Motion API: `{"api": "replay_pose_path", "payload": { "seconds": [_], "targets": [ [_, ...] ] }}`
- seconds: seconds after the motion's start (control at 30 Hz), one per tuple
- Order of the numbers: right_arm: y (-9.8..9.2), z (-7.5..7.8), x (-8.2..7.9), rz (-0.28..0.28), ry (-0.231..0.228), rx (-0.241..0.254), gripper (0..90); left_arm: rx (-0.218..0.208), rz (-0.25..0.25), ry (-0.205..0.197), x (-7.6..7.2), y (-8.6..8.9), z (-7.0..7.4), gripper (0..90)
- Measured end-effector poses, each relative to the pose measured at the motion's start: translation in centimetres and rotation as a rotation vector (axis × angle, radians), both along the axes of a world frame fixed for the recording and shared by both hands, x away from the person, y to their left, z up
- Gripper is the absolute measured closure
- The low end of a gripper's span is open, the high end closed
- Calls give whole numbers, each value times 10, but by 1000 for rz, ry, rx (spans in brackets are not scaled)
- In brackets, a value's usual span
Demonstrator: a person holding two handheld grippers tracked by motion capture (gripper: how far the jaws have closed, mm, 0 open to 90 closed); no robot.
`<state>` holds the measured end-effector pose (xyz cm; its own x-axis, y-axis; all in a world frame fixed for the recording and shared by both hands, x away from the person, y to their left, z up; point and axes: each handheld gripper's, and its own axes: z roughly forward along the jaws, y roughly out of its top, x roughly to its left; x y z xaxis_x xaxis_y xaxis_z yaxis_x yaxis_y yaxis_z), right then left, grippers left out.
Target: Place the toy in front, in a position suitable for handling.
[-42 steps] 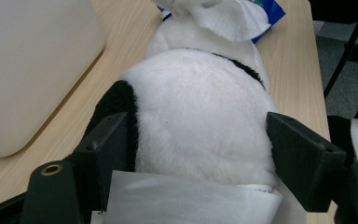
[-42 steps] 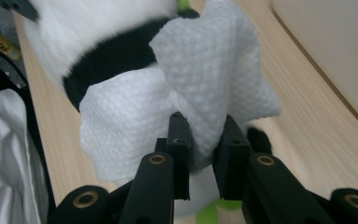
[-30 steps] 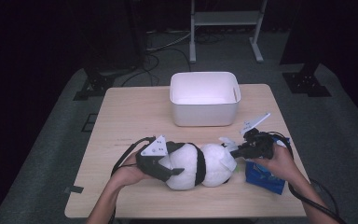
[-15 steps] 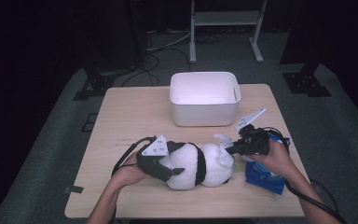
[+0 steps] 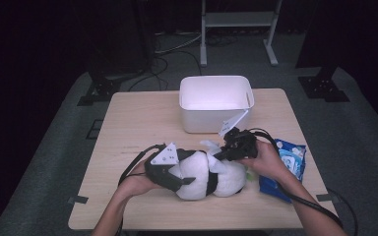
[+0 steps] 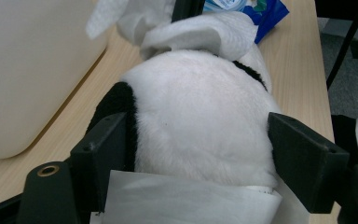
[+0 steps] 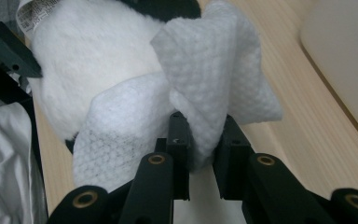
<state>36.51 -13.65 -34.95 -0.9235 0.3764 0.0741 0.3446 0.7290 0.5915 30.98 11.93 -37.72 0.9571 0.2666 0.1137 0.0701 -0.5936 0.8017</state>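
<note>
My left gripper clamps the plush toy lying at six o'clock on the table. My right gripper pinches a wet wipe against the toy's three o'clock end.

The high view looked forward and down from above the person's side of the table, taking in the whole top with the floor beyond in the upper frame. The left gripper view sat very close behind the plush panda, facing along it toward the white bin at the frame's left. The right gripper view looked from the opposite end (equally close), over a white wipe. All three shared the panda.
</note>
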Motion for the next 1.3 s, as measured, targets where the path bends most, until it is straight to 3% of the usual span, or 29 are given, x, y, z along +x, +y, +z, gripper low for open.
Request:
{"api": "replay_pose_path", "payload": {
  "seconds": [0.2,0.37,0.53,0.97,1.3],
  "targets": [
    [16,7,1,29,-8,-5,772,10,-4,-9,-1,-1,1,217],
    [19,9,1,40,-13,-16,772,13,-5,-12,-2,0,1,217],
    [5,3,2,11,-5,-43,770,14,-7,-12,-1,0,0,217],
    [-33,3,0,-52,12,0,769,12,-10,-15,-3,-3,1,217],
    [-54,0,-3,-98,29,-8,770,7,-11,-11,-2,-2,1,217]
  ]
}}
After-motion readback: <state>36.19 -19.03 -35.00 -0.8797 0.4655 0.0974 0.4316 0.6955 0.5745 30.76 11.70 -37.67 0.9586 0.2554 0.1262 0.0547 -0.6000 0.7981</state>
